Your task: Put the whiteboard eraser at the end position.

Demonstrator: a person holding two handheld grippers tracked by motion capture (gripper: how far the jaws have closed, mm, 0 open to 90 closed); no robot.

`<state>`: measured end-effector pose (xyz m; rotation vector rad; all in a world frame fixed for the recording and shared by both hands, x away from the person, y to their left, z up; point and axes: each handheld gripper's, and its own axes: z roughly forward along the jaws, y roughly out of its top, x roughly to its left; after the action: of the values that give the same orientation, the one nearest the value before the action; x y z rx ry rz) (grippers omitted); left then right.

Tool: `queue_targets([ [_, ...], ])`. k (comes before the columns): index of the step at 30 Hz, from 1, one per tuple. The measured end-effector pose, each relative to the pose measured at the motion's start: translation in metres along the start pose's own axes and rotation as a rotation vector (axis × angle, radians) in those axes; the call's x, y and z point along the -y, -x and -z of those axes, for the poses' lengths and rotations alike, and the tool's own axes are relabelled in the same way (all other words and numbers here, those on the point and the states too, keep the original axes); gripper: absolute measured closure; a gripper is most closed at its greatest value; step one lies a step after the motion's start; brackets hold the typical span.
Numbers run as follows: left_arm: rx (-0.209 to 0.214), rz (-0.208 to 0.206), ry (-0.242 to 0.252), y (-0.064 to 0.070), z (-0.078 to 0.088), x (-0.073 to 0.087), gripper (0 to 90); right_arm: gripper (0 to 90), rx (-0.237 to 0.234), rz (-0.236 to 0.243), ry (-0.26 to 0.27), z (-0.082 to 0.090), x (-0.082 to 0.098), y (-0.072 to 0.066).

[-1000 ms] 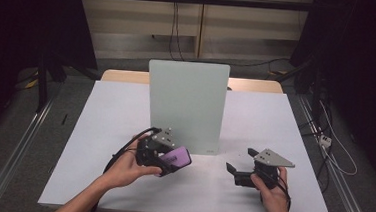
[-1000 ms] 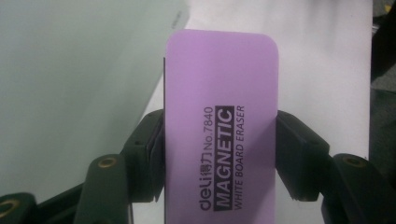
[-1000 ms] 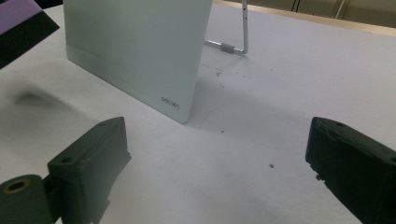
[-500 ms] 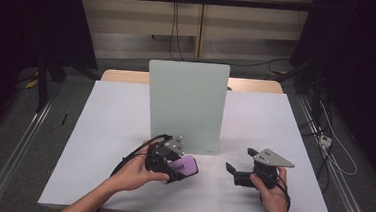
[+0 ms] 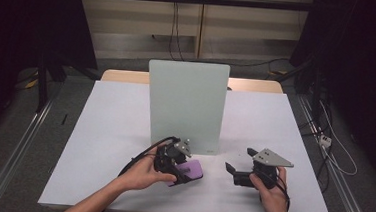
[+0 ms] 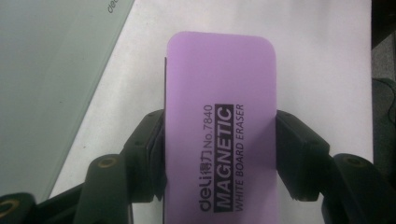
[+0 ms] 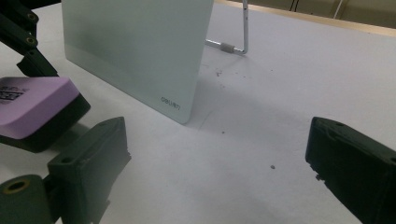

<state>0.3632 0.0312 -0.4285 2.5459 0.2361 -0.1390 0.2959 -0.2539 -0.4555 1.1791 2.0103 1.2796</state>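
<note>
**Holding a purple eraser in front of an upright board**

Spanning most of the high view, a white surface point(image 5: 109, 130) carries everything. An upright pale green glass board point(image 5: 186, 106) stands at its middle on a thin metal stand point(image 7: 236, 35) seen behind it in the right gripper view. Near the front edge, the left gripper point(image 5: 184, 170) sits just before the board's lower edge, a hand point(image 5: 141, 174) around it. Its fingers point(image 6: 149, 140) pinch a purple magnetic whiteboard eraser point(image 6: 219, 126) across its long sides; the eraser's black felt underside faces the surface. Well apart to the right, the right gripper point(image 5: 230, 167) rests low in the other hand point(image 5: 270, 192), its fingers point(image 7: 93, 158) spread wide with bare surface between them.
</note>
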Motion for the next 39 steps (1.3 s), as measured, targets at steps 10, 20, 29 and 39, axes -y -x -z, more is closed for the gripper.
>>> queue_targets([
  [10, -0.028, -0.009, -0.009, 0.002, -0.011, 0.001, 40.6, 5.6, 0.002, 0.002, -0.004, -0.001, 0.000, -0.001],
  [20, -0.030, -0.002, -0.003, 0.001, -0.012, 0.003, 33.8, 5.6, -0.001, 0.004, -0.004, -0.001, 0.000, -0.001],
  [29, -0.059, 0.008, 0.049, 0.005, -0.002, 0.001, 17.7, 5.6, 0.000, 0.003, -0.004, -0.001, 0.000, -0.002],
  [39, -0.129, 0.055, 0.149, -0.002, 0.018, 0.007, 7.6, 5.6, -0.001, 0.000, -0.004, -0.002, 0.000, -0.001],
])
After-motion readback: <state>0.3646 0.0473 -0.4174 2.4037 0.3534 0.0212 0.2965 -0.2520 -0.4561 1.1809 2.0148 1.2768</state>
